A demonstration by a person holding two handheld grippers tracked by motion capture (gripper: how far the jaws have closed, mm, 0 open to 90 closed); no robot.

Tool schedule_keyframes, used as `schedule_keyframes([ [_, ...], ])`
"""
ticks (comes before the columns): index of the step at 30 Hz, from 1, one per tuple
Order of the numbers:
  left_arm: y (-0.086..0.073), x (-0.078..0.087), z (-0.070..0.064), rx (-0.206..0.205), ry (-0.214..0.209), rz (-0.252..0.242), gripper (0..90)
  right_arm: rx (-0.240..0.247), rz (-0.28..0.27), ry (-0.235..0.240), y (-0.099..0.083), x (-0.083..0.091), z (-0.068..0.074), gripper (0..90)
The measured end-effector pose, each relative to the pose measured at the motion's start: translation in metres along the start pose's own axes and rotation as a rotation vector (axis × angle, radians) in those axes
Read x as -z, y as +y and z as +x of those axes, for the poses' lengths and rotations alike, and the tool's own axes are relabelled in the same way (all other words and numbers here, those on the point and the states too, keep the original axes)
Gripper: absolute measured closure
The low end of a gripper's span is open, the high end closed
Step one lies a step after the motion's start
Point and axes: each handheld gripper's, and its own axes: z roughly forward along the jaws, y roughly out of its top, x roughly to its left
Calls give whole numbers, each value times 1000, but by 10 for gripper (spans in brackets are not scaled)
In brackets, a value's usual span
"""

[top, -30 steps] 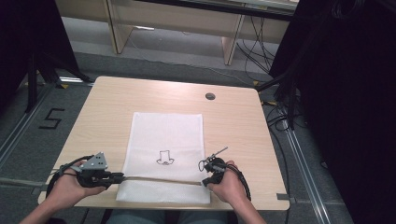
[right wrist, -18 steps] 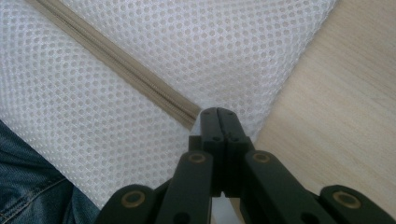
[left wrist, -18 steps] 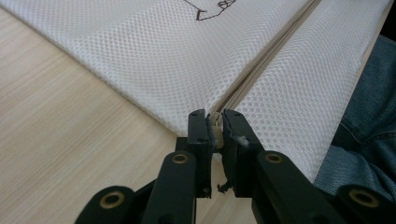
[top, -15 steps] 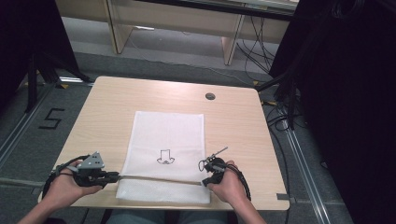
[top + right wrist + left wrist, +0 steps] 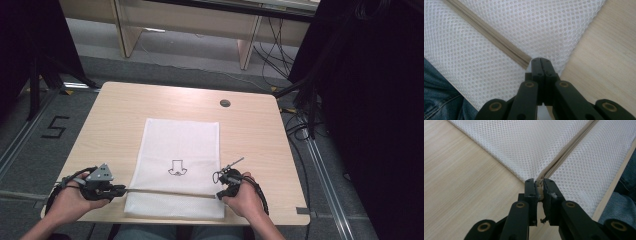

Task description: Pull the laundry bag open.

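The high view is evenly lit from above; the table point(image 5: 125, 120) is bright, while the far right and the top left corner sink into near black; shadows are soft and short; the picture is a little grainy; in both gripper views the white mesh bag point(image 5: 529, 147) is sharp and free of glare, and the black jaws at the bottom are dark and slightly soft

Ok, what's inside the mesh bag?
Nothing shows inside the mesh bag; it lies flat on the table, with a small black drawing. Its weave hides any thin contents.
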Motion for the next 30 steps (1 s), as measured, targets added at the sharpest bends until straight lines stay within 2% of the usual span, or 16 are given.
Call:
schedule_keyframes([
  [4, -1, -1, -1, -4, 5, 20, 815, 5, 0, 1, 0, 0, 0, 900],
  [5, 0, -1, 0, -26, 7, 25, 815, 5, 0, 1, 0, 0, 0, 900],
  [6, -1, -2, -1, -7, 10, 31, 815, 5, -1, 1, 0, 0, 0, 900],
  [8, 0, -2, 1, -31, 15, 32, 815, 2, 0, -1, 0, 0, 0, 900],
  [14, -1, -2, 1, -39, 12, 27, 814, 10, -1, -5, 0, 0, 0, 900],
  [15, -1, -2, 1, -32, 10, 22, 813, -25, 17, -1, 1, 1, 3, 900],
  [16, -1, -2, 1, -27, 8, 18, 813, 8, -1, -10, 1, 0, 1, 900],
  [17, -1, -3, 0, -3, -5, 11, 813, 12, -3, -13, 1, 0, 2, 900],
  [23, -2, -2, 3, 11, -9, -6, 807, 4, 4, -21, 0, 0, 3, 900],
  [27, -2, -1, 3, 30, -3, -29, 776, 20, 7, -26, -1, -1, 1, 900],
  [28, -1, 0, 4, 46, 4, -49, 760, 11, 17, -27, -1, 0, 0, 900],
  [29, -1, 0, 4, 46, 4, -49, 746, 11, 17, -27, -1, 0, 0, 900],
  [30, -1, 1, 6, 68, -2, -81, 732, -1, 2, -9, -1, 0, 2, 900],
])
